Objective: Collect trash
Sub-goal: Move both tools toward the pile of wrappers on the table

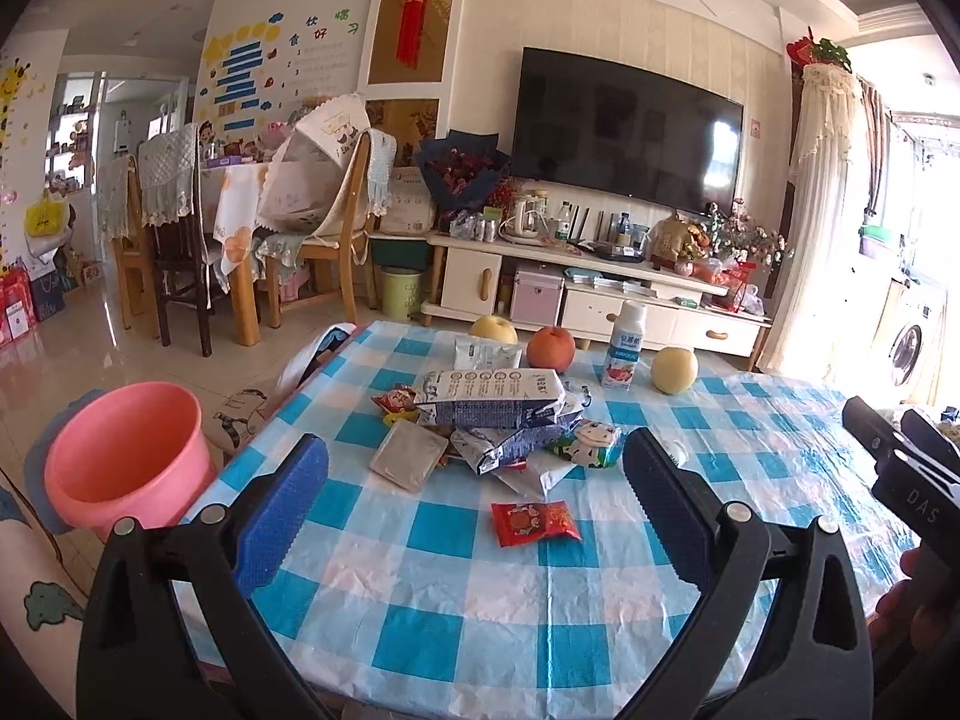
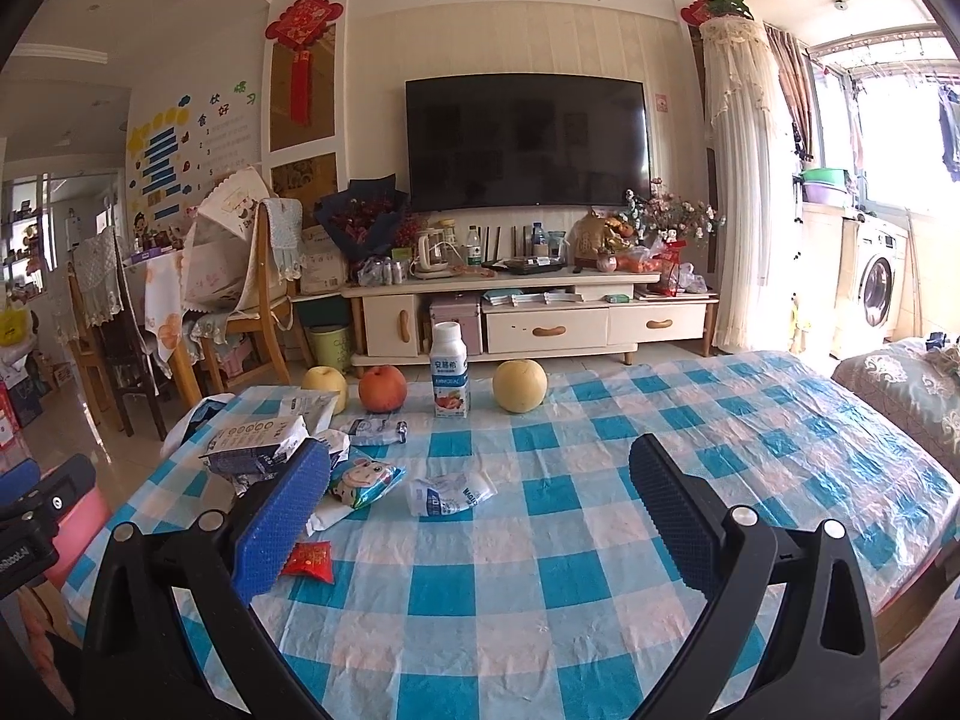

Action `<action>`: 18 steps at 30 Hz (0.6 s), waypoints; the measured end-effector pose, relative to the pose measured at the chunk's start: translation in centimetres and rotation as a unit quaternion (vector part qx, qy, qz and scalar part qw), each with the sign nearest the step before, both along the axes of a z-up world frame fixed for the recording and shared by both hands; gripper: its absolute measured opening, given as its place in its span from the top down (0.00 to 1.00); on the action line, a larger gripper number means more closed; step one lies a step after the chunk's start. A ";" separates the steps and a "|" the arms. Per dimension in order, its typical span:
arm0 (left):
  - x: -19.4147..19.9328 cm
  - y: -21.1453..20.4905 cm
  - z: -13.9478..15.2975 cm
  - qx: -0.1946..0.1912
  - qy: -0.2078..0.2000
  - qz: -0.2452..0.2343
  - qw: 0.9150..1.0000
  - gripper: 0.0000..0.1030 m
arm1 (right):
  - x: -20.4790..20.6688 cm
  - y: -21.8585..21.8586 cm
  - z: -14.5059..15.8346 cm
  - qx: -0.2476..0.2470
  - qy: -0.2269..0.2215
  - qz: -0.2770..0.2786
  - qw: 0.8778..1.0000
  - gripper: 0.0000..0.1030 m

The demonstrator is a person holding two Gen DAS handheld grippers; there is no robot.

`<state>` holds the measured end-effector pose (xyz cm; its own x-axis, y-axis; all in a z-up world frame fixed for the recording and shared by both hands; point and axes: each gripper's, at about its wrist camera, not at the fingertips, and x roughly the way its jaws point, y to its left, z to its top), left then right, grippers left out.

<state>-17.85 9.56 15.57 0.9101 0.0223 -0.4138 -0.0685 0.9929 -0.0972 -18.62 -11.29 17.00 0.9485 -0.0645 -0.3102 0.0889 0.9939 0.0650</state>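
Blue-checked plastic cloth covers the bench (image 1: 540,630), where crinkled snack wrappers (image 1: 498,414) lie heaped near the round pink plastic bucket (image 1: 120,456), probably their bin; both tools, left tool (image 1: 474,492) and right tool (image 2: 480,504), hover released.

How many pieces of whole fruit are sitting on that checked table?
3, in a row along the far edge: a yellow pear leftmost, a red-orange apple beside it, and another pear right of the milk bottle.

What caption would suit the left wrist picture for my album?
Open left gripper hovers over a blue-checked tablecloth, facing crumpled snack wrappers, with a pink plastic bucket beside the table.
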 end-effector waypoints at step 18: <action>5.7 3.1 -5.0 0.023 0.005 -0.031 0.999 0.04 | 5.7 -2.4 -2.9 0.082 0.123 0.022 0.989 0.04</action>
<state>-12.15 12.68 10.61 0.9061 -0.0144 -0.4229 -0.0083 0.9986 -0.0517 -12.90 -13.68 14.12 0.8440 0.0452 -0.5344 0.0787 0.9752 0.2067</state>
